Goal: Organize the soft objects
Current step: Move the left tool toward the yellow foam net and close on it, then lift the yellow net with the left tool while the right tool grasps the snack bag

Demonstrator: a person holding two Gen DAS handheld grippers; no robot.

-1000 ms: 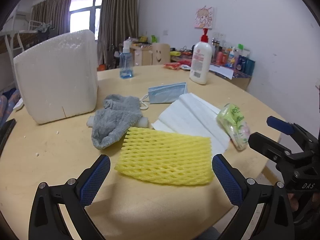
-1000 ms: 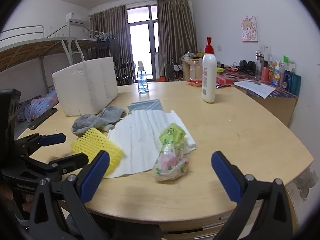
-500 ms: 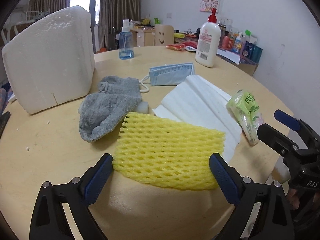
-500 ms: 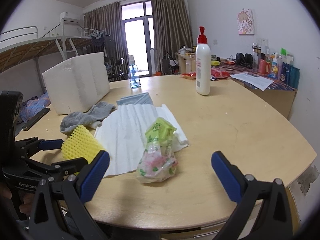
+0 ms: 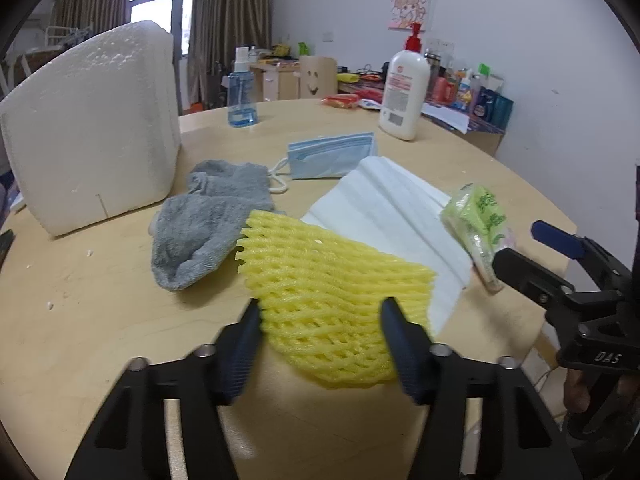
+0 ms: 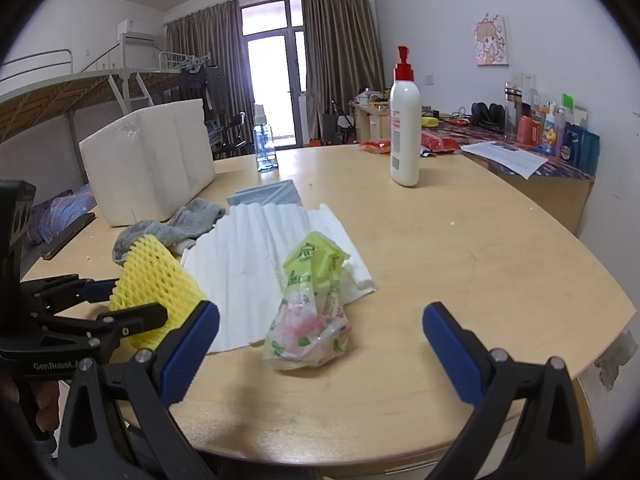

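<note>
A yellow foam net (image 5: pixel 332 280) lies at the table's near edge, and it bulges upward between the closing jaws of my left gripper (image 5: pixel 320 320), whose pads press on its two sides. Behind it lie a grey cloth (image 5: pixel 208 224), a blue face mask (image 5: pixel 332 156) and a white foam sheet (image 5: pixel 384 204). A green tissue pack (image 6: pixel 312 304) rests on the sheet's right corner. My right gripper (image 6: pixel 320 316) stands open just in front of that pack, apart from it. The right wrist view also shows the left gripper (image 6: pixel 132 300) around the net (image 6: pixel 156 276).
A big white foam box (image 5: pixel 92 120) stands at the back left of the round wooden table (image 5: pixel 80 320). A lotion bottle (image 5: pixel 404 88) and a blue spray bottle (image 5: pixel 242 100) stand farther back. The table's edge runs just under both grippers.
My left gripper's jaws have come together from wide open onto the yellow net, which has buckled upward. The right gripper has stayed open and in place.
</note>
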